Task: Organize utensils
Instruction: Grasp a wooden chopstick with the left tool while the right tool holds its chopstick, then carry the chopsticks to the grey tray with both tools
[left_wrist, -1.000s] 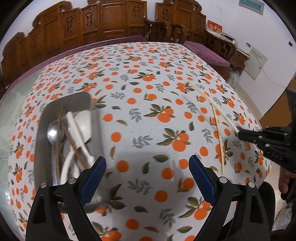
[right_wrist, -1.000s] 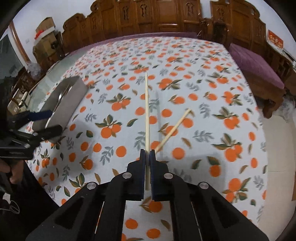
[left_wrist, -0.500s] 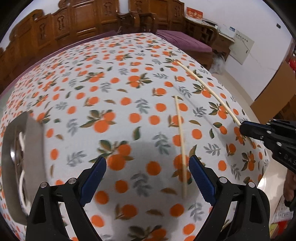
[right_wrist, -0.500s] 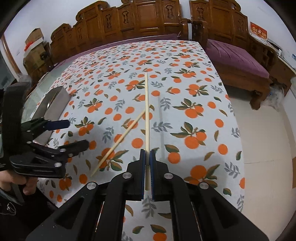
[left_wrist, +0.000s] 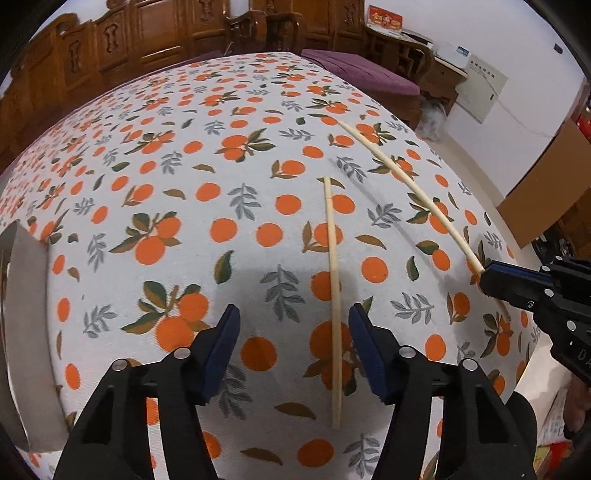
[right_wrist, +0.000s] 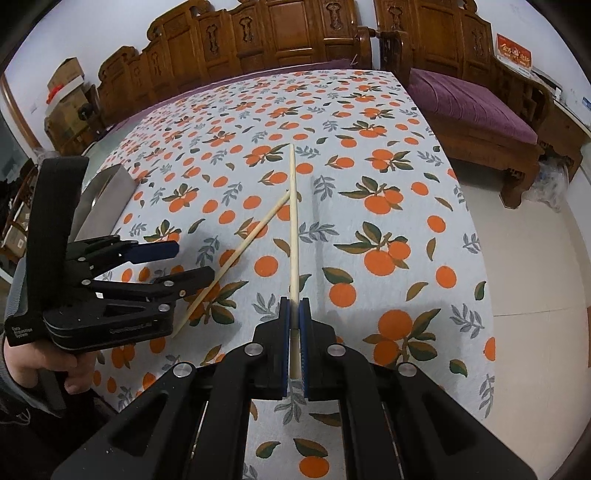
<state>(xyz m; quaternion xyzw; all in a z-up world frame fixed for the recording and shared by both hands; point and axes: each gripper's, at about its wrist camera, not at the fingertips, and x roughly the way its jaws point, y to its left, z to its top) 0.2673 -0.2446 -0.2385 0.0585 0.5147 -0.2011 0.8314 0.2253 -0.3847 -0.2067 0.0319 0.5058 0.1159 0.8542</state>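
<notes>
My right gripper (right_wrist: 294, 314) is shut on a pale wooden chopstick (right_wrist: 293, 221) that points forward above the orange-print tablecloth; it shows in the left wrist view as a black gripper (left_wrist: 487, 275) holding the chopstick (left_wrist: 406, 177). A second chopstick (left_wrist: 332, 280) lies flat on the cloth, its near part between my left gripper's open blue pads. My left gripper (left_wrist: 293, 343) is open and empty just above it; in the right wrist view the left gripper (right_wrist: 188, 266) hovers over the lying chopstick (right_wrist: 236, 254). The metal utensil tray (left_wrist: 27, 332) sits at the far left.
The tray also shows in the right wrist view (right_wrist: 105, 199), behind the left gripper. Carved wooden chairs (right_wrist: 258, 40) line the table's far side. A purple-cushioned bench (right_wrist: 476, 107) stands right of the table. The table's right edge (right_wrist: 476, 236) drops to a tiled floor.
My left gripper has swung right, away from the tray, and come over the lying chopstick, its jaws narrower than before. My right gripper has kept hold of its chopstick and shifted slightly.
</notes>
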